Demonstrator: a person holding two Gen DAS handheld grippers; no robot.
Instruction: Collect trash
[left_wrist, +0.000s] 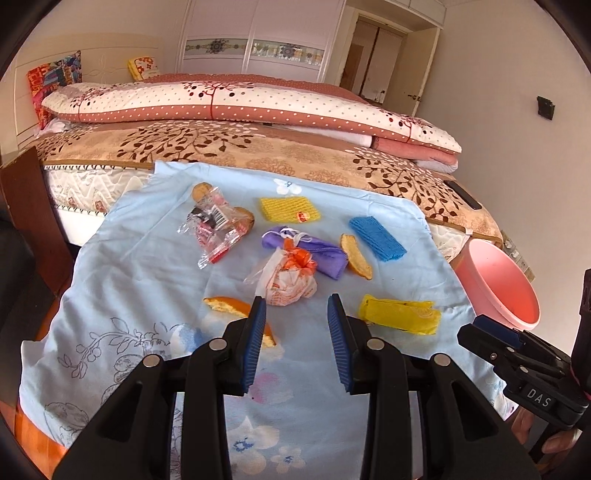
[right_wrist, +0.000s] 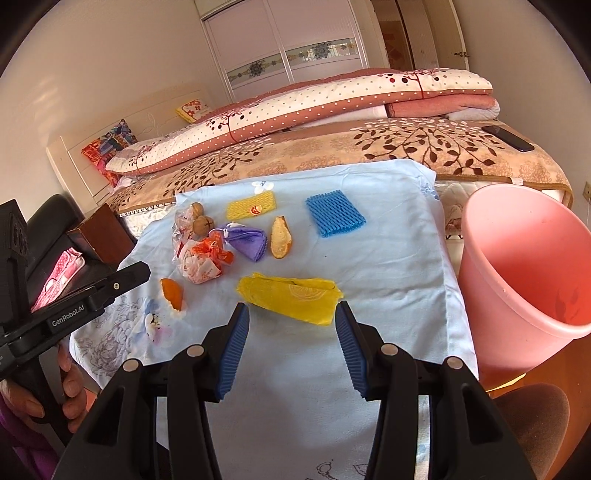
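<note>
Trash lies scattered on a light blue cloth (left_wrist: 147, 266) (right_wrist: 399, 266): a knotted white and orange bag (left_wrist: 290, 280) (right_wrist: 203, 264), a yellow wrapper (left_wrist: 400, 314) (right_wrist: 291, 297), orange peel pieces (left_wrist: 227, 305) (right_wrist: 172, 291), a purple cloth (left_wrist: 325, 254) (right_wrist: 249, 240), blue foam net (left_wrist: 377, 238) (right_wrist: 334, 213), yellow foam net (left_wrist: 288, 209) (right_wrist: 252, 208) and clear wrappers (left_wrist: 218, 229). A pink bin (left_wrist: 496, 284) (right_wrist: 524, 280) stands at the right. My left gripper (left_wrist: 297, 308) is open just short of the knotted bag. My right gripper (right_wrist: 291, 314) is open, its jaws flanking the yellow wrapper's near edge.
Behind the cloth lies a bed (left_wrist: 258, 147) with folded quilts and a black phone (right_wrist: 508, 138) near its edge. Dark wooden furniture (left_wrist: 29, 206) stands at the left. A hand (right_wrist: 70, 387) holds the other gripper's handle at the lower left of the right wrist view.
</note>
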